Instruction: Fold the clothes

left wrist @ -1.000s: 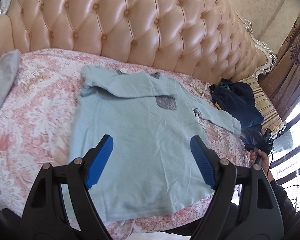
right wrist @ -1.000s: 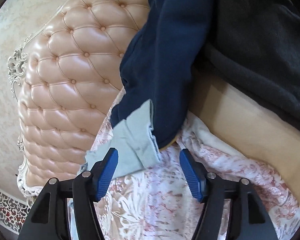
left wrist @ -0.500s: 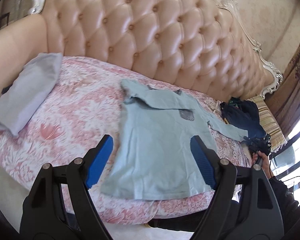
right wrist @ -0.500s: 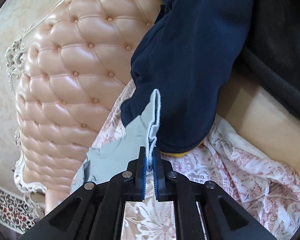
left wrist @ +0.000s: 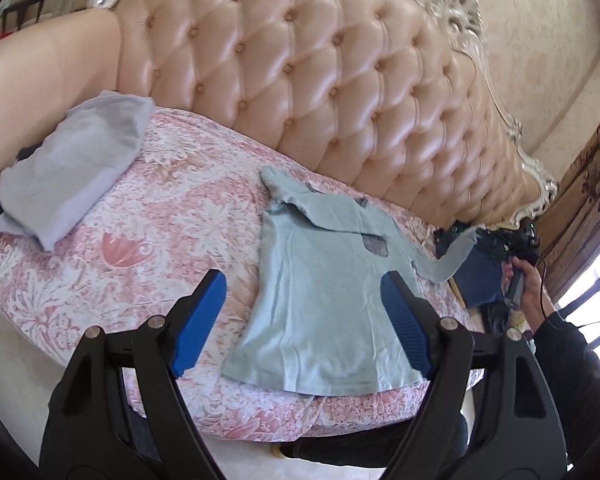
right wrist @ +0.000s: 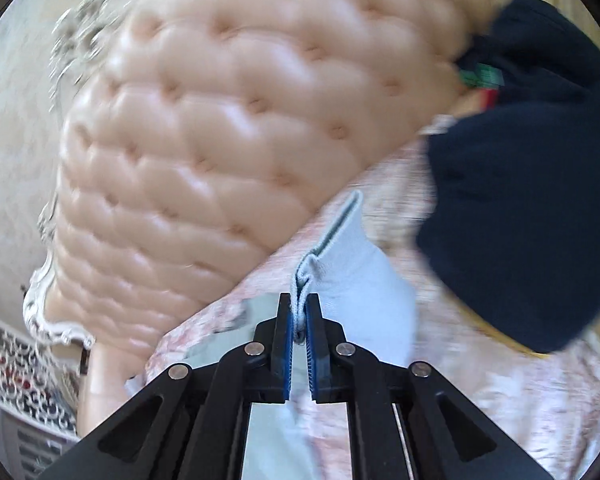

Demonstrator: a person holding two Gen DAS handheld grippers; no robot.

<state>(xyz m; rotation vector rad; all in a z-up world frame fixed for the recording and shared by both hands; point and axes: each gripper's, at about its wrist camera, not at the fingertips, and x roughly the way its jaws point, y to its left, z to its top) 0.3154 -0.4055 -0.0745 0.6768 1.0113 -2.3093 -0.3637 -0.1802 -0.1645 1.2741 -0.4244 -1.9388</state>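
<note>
Since a second ago the right tongs [right wrist: 299,312] have snapped closed on the cuff of the pale blue shirt [left wrist: 324,300] and lifted it. The left tongs [left wrist: 300,320] hang wide and empty, the shirt lying on the bed [left wrist: 140,240] just beyond them. Folding the sleeve inward seems underway.

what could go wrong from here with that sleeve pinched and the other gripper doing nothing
1. The right gripper is shut on only the cuff edge of the light blue shirt's sleeve; a thin pinch like that may slip out mid-fold.
2. The left gripper hangs open above the shirt, pinning nothing, so pulling the sleeve could drag the body out of flat.
3. The dark blue garment lies close by the raised sleeve and might snag or get swept along.
</note>
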